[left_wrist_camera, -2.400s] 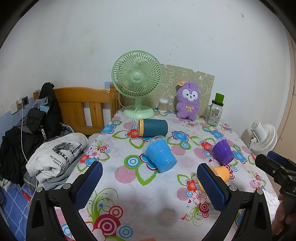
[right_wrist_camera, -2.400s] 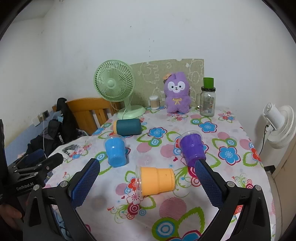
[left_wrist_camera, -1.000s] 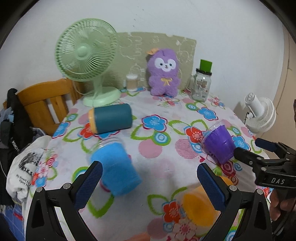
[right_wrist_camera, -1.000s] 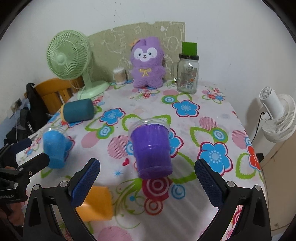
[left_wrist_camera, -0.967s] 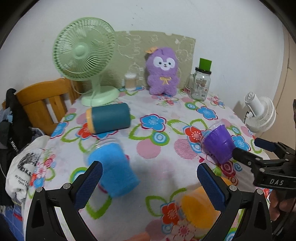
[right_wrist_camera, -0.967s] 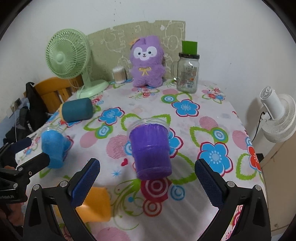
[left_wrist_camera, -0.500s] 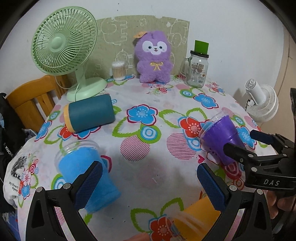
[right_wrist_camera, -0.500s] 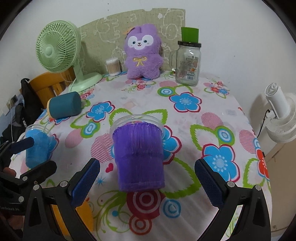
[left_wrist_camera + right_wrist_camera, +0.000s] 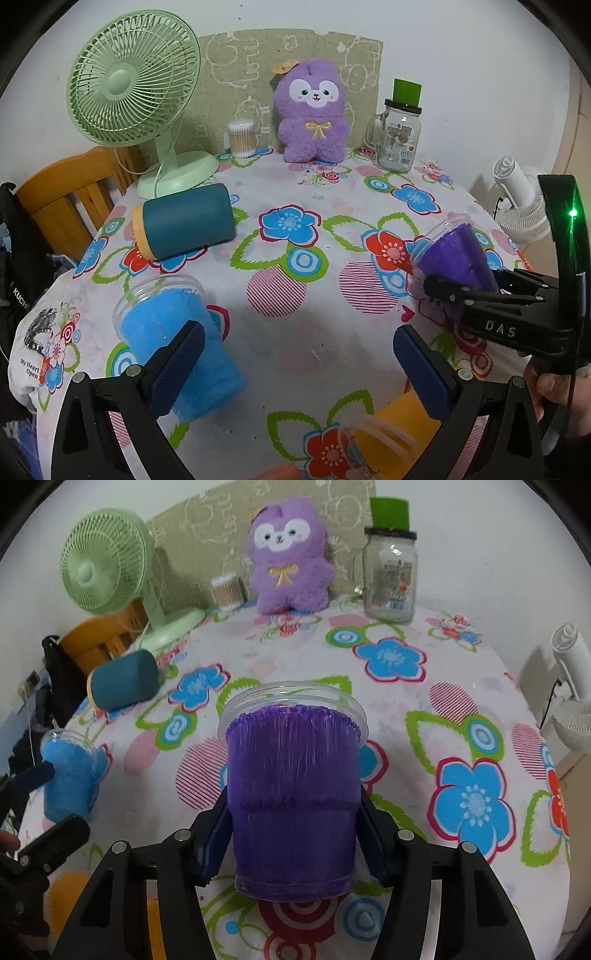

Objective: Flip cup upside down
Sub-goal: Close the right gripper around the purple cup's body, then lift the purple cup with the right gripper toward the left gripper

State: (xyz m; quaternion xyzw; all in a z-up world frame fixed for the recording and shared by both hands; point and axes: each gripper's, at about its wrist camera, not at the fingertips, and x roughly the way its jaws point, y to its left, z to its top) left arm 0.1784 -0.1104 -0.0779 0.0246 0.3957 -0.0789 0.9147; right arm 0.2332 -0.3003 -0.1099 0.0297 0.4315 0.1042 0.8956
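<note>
A purple cup [image 9: 293, 794] in a clear plastic shell lies tilted on the flowered tablecloth, rim pointing away. My right gripper [image 9: 293, 834] is shut on the purple cup's lower body, one pad on each side. It also shows in the left wrist view [image 9: 458, 251], with the right gripper [image 9: 491, 295] on it. My left gripper [image 9: 295, 373] is open and empty over the table's near part. A blue cup [image 9: 177, 347] lies on its side by the left finger. An orange cup [image 9: 395, 439] lies under the right finger. A teal cup [image 9: 184, 221] lies further back.
At the back stand a green fan [image 9: 136, 99], a purple plush toy [image 9: 314, 118], a glass jar with green lid [image 9: 400, 133] and a cotton swab box [image 9: 242, 138]. A wooden chair [image 9: 66, 192] with clothes is at left. A white fan [image 9: 521, 199] stands off the right edge.
Both grippers moved forward over the table. My right gripper closed from open onto the purple cup. The left gripper stayed open.
</note>
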